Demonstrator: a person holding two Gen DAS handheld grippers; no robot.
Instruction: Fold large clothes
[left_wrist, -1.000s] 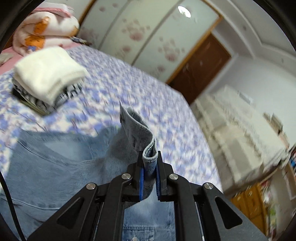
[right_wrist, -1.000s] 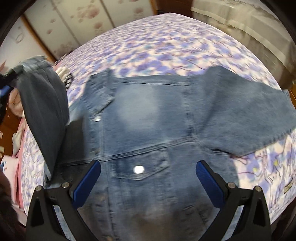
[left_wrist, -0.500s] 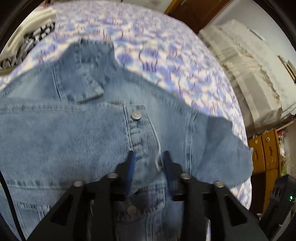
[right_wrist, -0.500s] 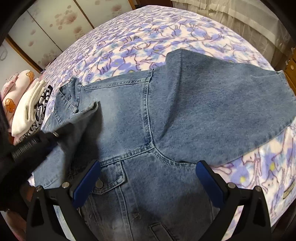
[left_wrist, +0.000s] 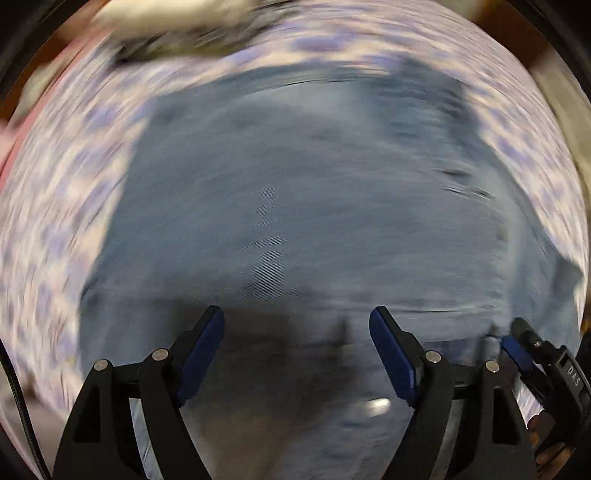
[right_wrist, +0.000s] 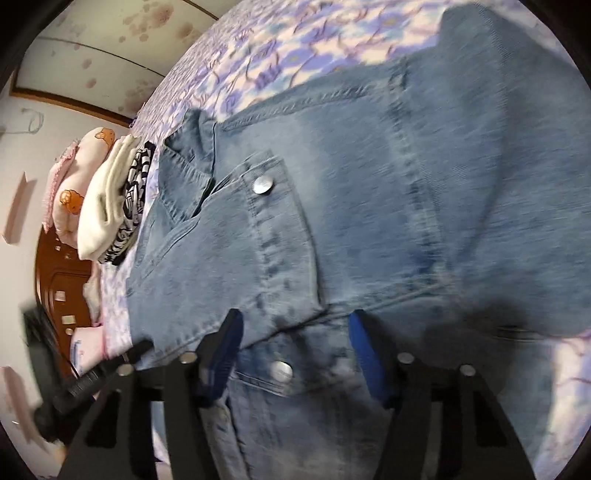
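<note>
a denim jacket (right_wrist: 369, 192) is spread flat, front side up, on the flowered bedsheet (right_wrist: 280, 48). one sleeve, with its cuff button (right_wrist: 263, 184), is laid across the chest, while the other sleeve (right_wrist: 517, 110) is seen stretched out to the side. the step in hand is judged to be the folding-in of the sleeves, with one side done and the other not yet.

the left gripper (left_wrist: 297, 332) is held open above the middle of the jacket, with nothing between its blue pads (left_wrist: 207, 339); this view is strongly blurred, so no seam can be read there. the right gripper (right_wrist: 295, 332) is also open, its jaws standing on both sides of the folded cuff edge near the pocket button (right_wrist: 281, 370), and whether the cloth is touched cannot be told.

for the next move, the outstretched sleeve probably must be taken near its end and brought over the chest. a stack of folded clothes (right_wrist: 110, 199) lies near the collar (right_wrist: 188, 166).
</note>
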